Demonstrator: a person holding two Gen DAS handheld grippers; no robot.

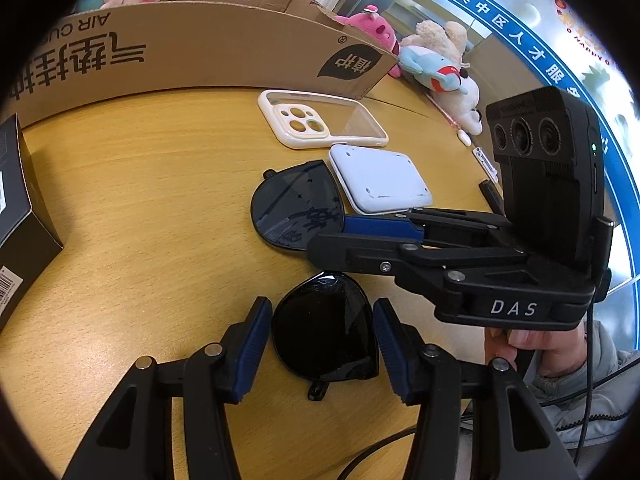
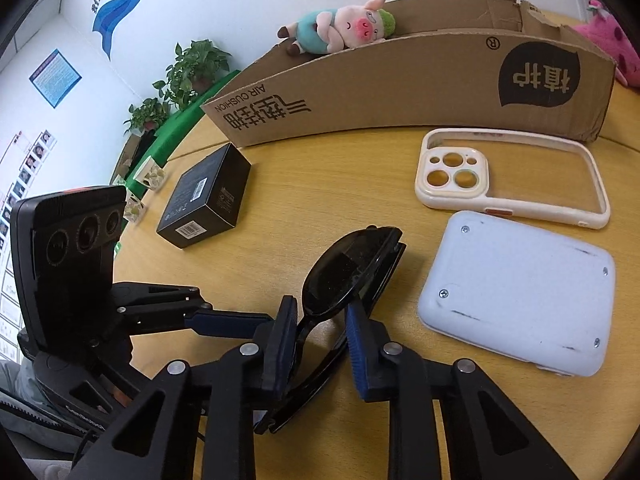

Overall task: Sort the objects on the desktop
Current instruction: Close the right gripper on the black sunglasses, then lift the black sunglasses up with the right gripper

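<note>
While both of your grippers work the sunglasses (image 1: 326, 322) at lower centre of the wooden table (image 1: 152, 208), 1 lens sits between the left gripper (image 1: 320, 340) pads, which flank it closely; contact cannot be confirmed. In the right wrist view your right gripper (image 2: 320, 320) is clamped on the sunglasses frame near the bridge, pads pressing either side. The white device (image 2: 520, 292) lies at right, just beside the sunglasses. The phone case (image 2: 512, 176) sits above it. The black box (image 2: 208, 200) rests left of centre, and the cardboard box (image 2: 400, 92) spans the top.
</note>
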